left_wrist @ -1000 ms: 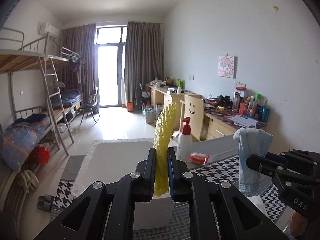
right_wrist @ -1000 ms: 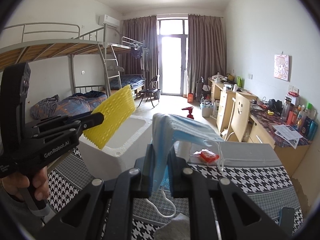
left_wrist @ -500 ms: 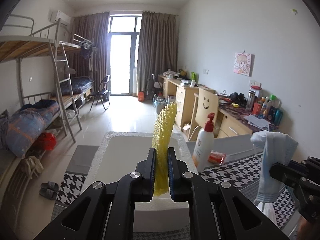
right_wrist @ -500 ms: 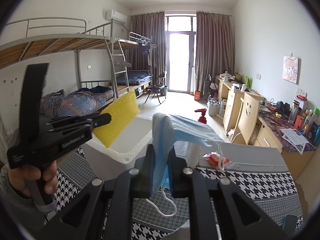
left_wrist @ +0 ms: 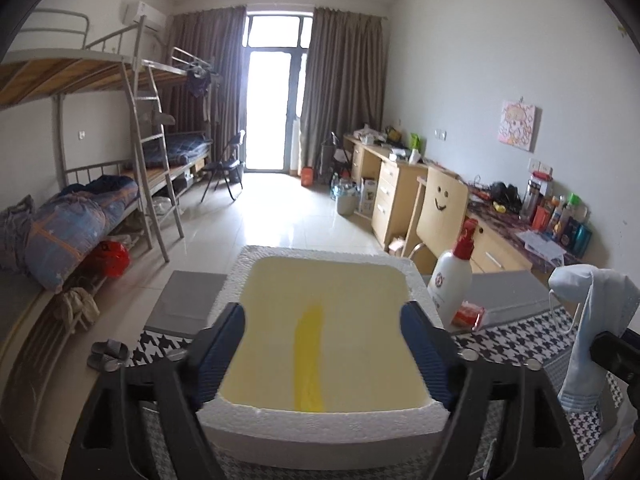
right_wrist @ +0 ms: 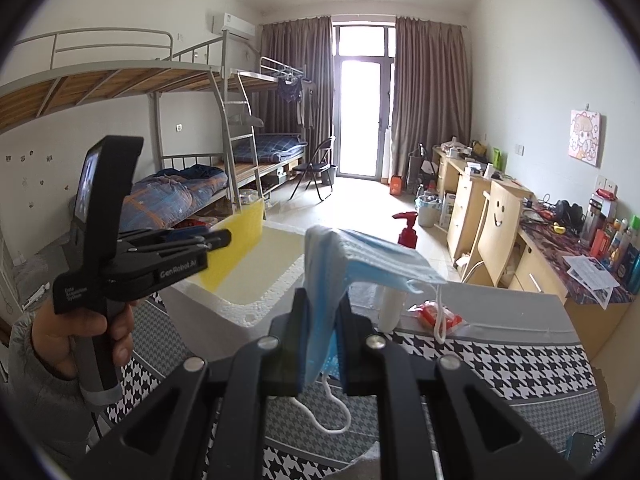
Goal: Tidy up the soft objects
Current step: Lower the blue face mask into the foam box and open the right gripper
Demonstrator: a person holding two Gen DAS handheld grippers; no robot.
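Room: dormitory with metal bunk beds [right_wrist: 168, 132] at 9 o'clock, curtained glass door [left_wrist: 272, 96] at 12, wooden desks [right_wrist: 480, 196] at 3.
Worktop: houndstooth-patterned cloth [right_wrist: 500, 360] covers it; a white foam box [left_wrist: 324, 420] stands on it.
Left gripper [left_wrist: 322, 332]: jaws spread wide over the box; nothing between them in its own view.
Yellow sponge [left_wrist: 309, 360]: in the left view a blurred yellow streak inside the box, between the parted jaws; in the right view it is at the jaw tips above the box's rim, at 10 o'clock, and I cannot tell if it touches them.
Right gripper [right_wrist: 322, 344]: jaws pressed on a light blue disposable face mask [right_wrist: 360, 252], held above the worktop, ear loop dangling.
Beside box: white pump bottle with red top [left_wrist: 454, 280] at 2 o'clock, small red packet [left_wrist: 468, 314] just beside it.
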